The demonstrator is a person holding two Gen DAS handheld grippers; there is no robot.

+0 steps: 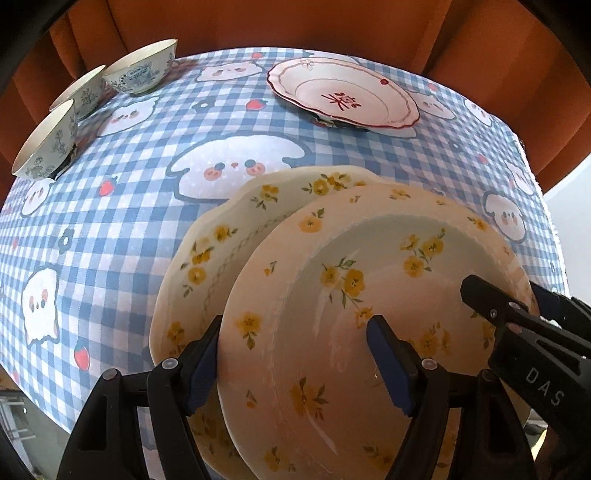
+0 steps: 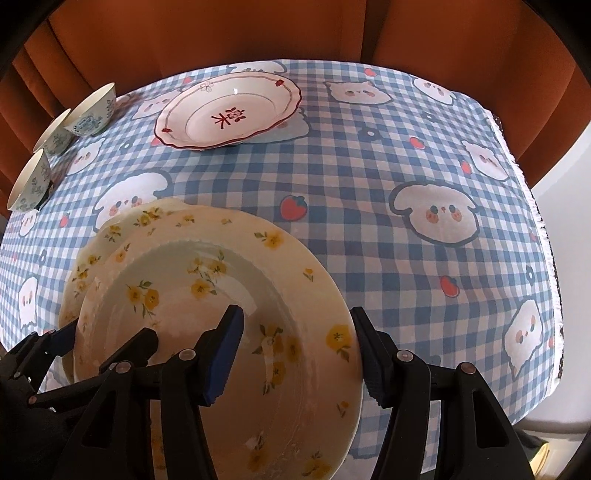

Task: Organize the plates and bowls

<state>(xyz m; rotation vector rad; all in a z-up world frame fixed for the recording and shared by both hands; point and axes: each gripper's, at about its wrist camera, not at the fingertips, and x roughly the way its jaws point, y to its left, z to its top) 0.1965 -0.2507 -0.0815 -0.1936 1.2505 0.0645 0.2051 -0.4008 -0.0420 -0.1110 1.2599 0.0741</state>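
The table under the blue gingham tablecloth [image 2: 369, 192] ends at a fringed right edge, with an orange curtain [image 2: 229, 33] hanging behind its far edge. The right half of the cloth lies bare, from the fringe inward to the plates.

At the near left, a yellow-flowered plate [image 1: 351, 295] is carried over a second yellow-flowered plate [image 1: 221, 251] that lies flat on the cloth. The upper one overlaps the lower, shifted toward the right, so the lower plate's left and far rim shows as a crescent. The upper plate faces up, tilted a little; being round, it has no long axis to speak of.

The left gripper [image 1: 299, 365] straddles the upper plate's left rim: one blue pad sits outside the edge, the other over the plate's inside. The right gripper [image 2: 299, 358] straddles the right rim the same way. Both stand at a middling width; whether the pads press the rim or merely bracket it, I cannot tell.

Far across the table, a pink plate with a red scalloped rim [image 2: 229, 110] rests face up, well apart from the flowered pair. Three blue-patterned bowls [image 1: 140, 70] line the far left edge, close together, leaving open cloth between them and the plates.
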